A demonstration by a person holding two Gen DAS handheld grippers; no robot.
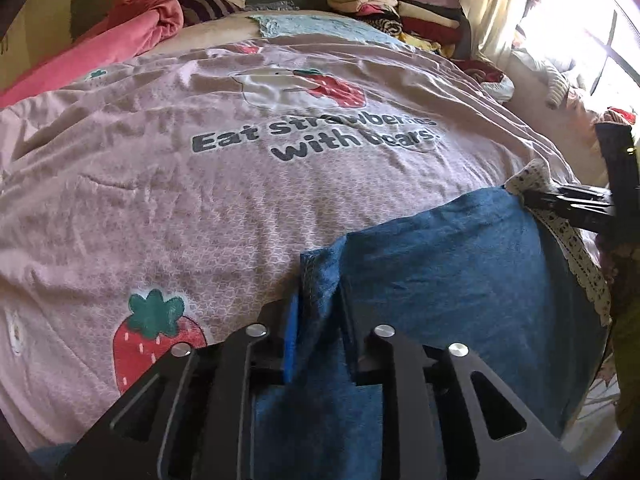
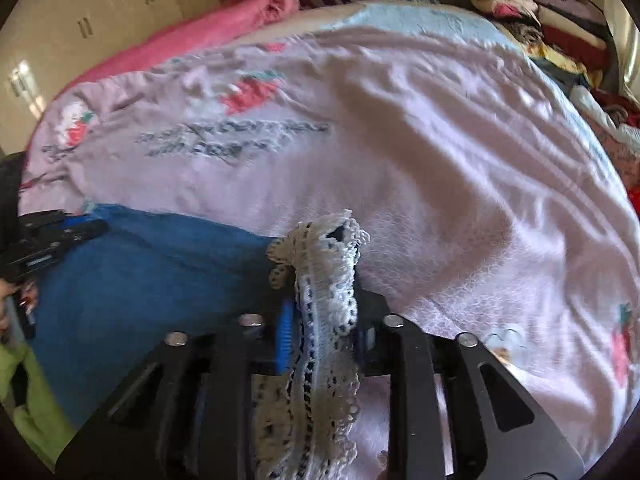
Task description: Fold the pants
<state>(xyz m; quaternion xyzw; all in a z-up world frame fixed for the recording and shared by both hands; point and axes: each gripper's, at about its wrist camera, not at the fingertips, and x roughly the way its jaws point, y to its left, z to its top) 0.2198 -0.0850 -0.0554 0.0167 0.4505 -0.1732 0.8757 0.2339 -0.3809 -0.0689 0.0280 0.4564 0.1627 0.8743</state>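
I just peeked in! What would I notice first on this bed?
The big pink blanket with strawberries and "Eat strawberries with bears" covers the bed. Blue pants with a lace edge lie at the near side, pinched by the left hand-held gripper and the right hand-held gripper.

blue pants (image 1: 460,264), white lace trim (image 2: 324,280)

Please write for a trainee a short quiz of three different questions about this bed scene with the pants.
1. True or false: the left gripper is shut on the blue denim pants.
2. What does the right gripper pinch? A) the white lace trim B) a pillow
3. Fill in: the pants lie on a pink strawberry-print ____.

Key: 1 true; 2 A; 3 bedsheet.
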